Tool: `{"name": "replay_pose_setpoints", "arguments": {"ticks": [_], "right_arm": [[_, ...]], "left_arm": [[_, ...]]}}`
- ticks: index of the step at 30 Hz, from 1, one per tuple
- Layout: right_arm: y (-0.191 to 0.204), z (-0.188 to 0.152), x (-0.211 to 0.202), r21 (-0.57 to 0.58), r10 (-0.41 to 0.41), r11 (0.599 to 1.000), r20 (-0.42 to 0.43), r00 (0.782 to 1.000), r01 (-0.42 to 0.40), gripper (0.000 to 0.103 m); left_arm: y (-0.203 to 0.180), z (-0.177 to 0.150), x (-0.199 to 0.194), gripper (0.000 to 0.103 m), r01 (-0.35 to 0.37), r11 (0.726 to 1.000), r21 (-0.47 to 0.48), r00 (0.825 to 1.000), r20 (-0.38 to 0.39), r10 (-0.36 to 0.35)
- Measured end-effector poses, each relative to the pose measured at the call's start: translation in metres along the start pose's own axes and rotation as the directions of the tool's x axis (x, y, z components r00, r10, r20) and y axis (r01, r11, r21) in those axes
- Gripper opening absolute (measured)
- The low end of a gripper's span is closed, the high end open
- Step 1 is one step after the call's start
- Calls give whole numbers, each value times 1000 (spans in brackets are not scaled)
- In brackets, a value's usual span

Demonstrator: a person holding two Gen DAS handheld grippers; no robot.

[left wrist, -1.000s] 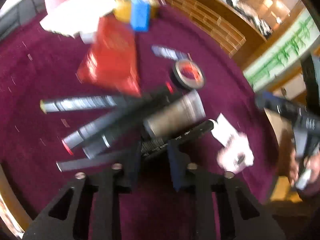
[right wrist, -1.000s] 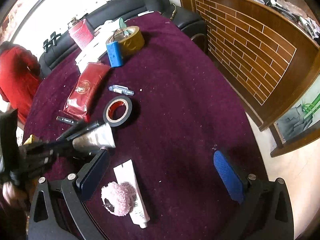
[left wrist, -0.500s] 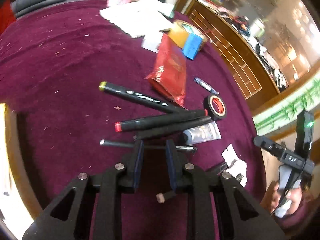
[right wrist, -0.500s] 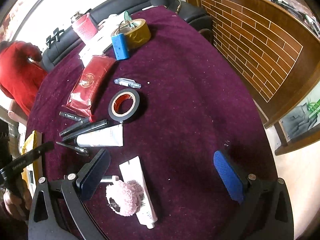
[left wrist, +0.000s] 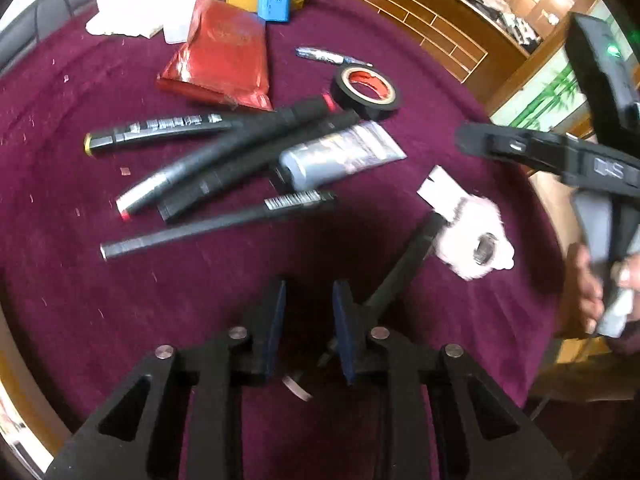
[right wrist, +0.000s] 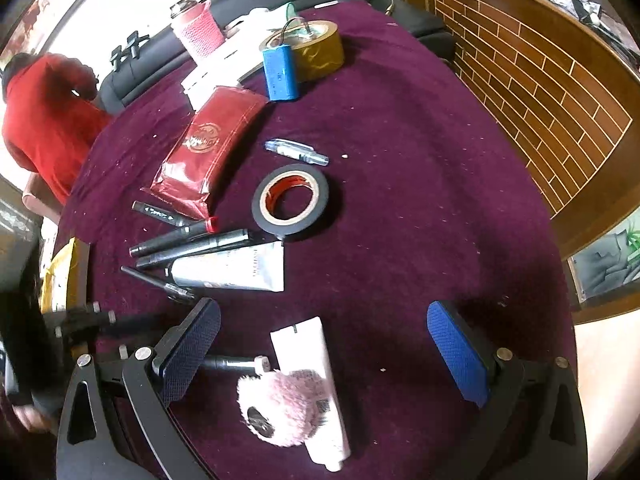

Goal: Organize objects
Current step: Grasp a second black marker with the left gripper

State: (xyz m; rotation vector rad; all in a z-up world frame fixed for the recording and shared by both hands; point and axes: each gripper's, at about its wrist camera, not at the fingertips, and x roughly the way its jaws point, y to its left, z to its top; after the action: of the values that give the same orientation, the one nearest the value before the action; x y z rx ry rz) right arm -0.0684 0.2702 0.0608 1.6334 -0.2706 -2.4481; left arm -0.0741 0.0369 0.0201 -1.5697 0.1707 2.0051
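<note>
Two sets of fingers low in frame: left gripper (left wrist: 308, 320) just narrowed to nearly closed on nothing, right gripper (right wrist: 324, 356) spread wide over white tube (right wrist: 312, 360) and pink puff (right wrist: 280, 408). Barcoded thin pen (left wrist: 216, 228), gripped a second ago, now lying loose on the worktop (right wrist: 400, 200) beside markers (left wrist: 240, 152) and silver tube (left wrist: 340, 156) mid-frame, so apparently placed. Further up, black tape (right wrist: 290, 200) and red pouch (right wrist: 204, 148); emblem lettering unreadable.
</note>
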Motion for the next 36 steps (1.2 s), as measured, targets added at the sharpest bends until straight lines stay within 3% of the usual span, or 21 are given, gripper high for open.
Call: {"name": "replay_pose_setpoints", "arguments": {"ticks": [9, 16, 21, 26, 31, 34, 36], "right_arm": [[11, -1, 15, -4, 14, 1000, -35, 999, -15, 102], [14, -4, 10, -13, 8, 1000, -24, 1000, -8, 102], [10, -5, 6, 10, 12, 1000, -24, 1000, -11, 102], [9, -9, 4, -1, 5, 1000, -19, 1000, -5, 102], [3, -8, 5, 15, 3, 1000, -23, 1000, -3, 102], [3, -7, 2, 8, -6, 1000, -15, 1000, 6, 102], [1, -7, 2, 7, -11, 1000, -14, 1000, 11, 102]], "left_arm": [[20, -20, -10, 15, 47, 992, -115, 998, 55, -41], [17, -17, -9, 15, 69, 984, -166, 995, 83, -56], [27, -30, -38, 16, 90, 971, -221, 983, 174, -51], [-3, -31, -35, 17, 55, 993, -100, 989, 141, -41], [-43, -24, -12, 17, 47, 999, 26, 994, 98, -50], [-73, -22, 6, 17, -64, 990, 122, 995, 79, 54], [-86, -23, 14, 17, -146, 976, 158, 986, 109, 130]]}}
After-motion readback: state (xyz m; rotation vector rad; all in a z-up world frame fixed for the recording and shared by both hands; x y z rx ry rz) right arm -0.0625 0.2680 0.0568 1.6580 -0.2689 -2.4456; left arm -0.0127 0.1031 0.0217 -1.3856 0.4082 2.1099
